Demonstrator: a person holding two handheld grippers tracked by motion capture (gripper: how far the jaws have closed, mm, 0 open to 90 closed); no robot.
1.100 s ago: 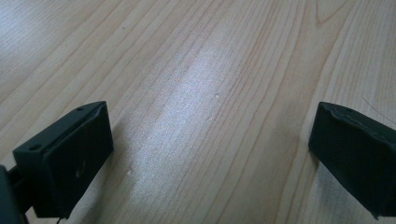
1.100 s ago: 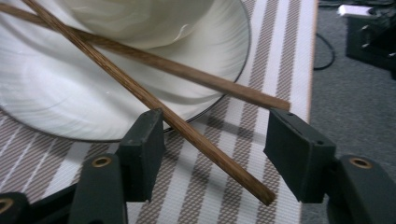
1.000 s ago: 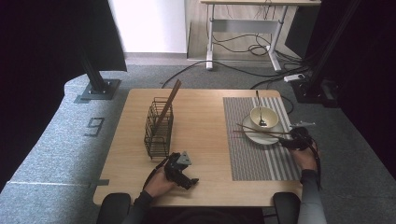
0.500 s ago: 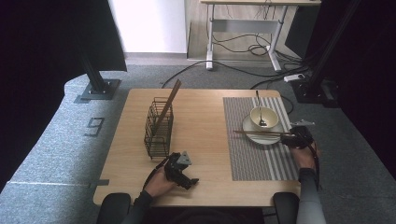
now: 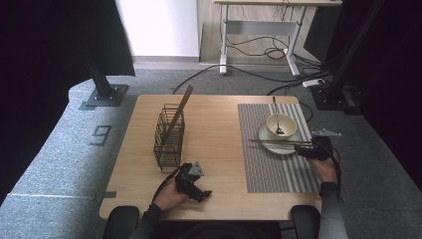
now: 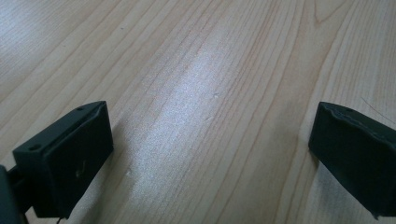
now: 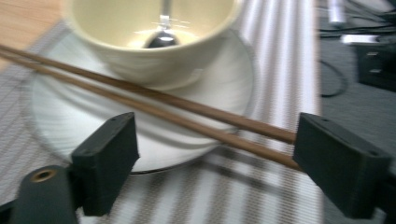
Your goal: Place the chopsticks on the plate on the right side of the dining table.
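On the plate (image 7: pixel 56 116), near side of the bowl (image 7: pixel 154 42): chopsticks (image 7: pixel 154 105) lie across the rim, ends running past the plate's right edge. Right tongs (image 7: pixel 215 163) have just been opening; now spread, sticks between the jaws, far ends seemingly at the right jaw. Judgement: release step. Back straight off along the sticks, no sideways drag, or they roll off the plate. Left tongs (image 6: pixel 210 158) spread, idle on table (image 6: pixel 196 70) well left of plate.
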